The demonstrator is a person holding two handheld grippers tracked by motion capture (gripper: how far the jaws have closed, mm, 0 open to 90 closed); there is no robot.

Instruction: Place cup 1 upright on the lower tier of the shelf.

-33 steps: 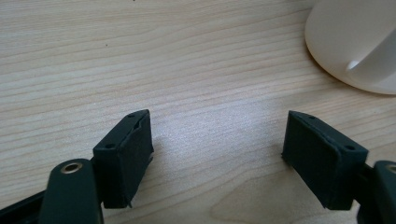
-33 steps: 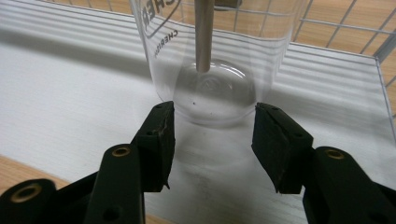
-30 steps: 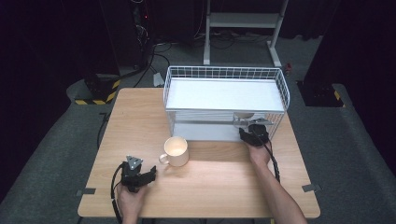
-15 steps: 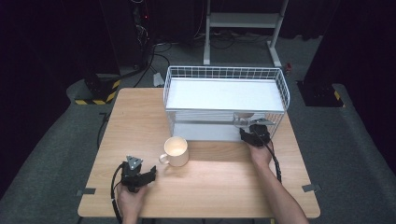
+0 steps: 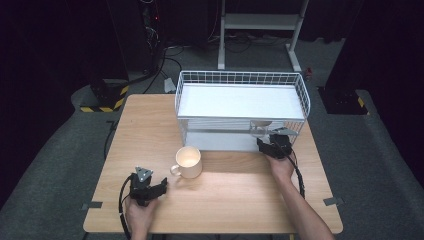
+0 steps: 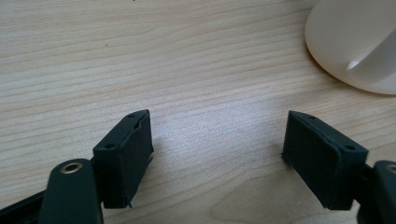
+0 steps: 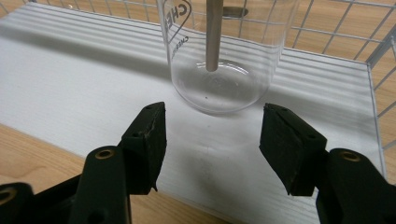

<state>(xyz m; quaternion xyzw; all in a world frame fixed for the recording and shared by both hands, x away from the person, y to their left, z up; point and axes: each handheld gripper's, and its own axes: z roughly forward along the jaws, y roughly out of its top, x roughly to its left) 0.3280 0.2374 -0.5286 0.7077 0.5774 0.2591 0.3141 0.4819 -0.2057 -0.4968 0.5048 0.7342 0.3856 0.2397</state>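
Note:
A clear glass beaker [image 7: 219,70] stands upright on the white lower shelf [image 7: 70,70] of the wire rack, with a thin grey rod showing through it. My right gripper [image 7: 212,121] points at it from the table side. Its jaws have just been opening; the pads stand apart on either side of the beaker's near base and do not press on it. From above, the right gripper [image 5: 270,146] sits at the rack's front right, just before the beaker [image 5: 259,129]. My left gripper [image 6: 217,135] rests open on the wood, empty, with a cream mug [image 6: 355,42] ahead to its right.
The white wire rack [image 5: 240,77] takes up the table's far middle and right. The cream mug [image 5: 188,161] stands in front of it near the middle, handle toward the left gripper [image 5: 157,187]. Bare wooden table [image 5: 230,195] lies between the two hands.

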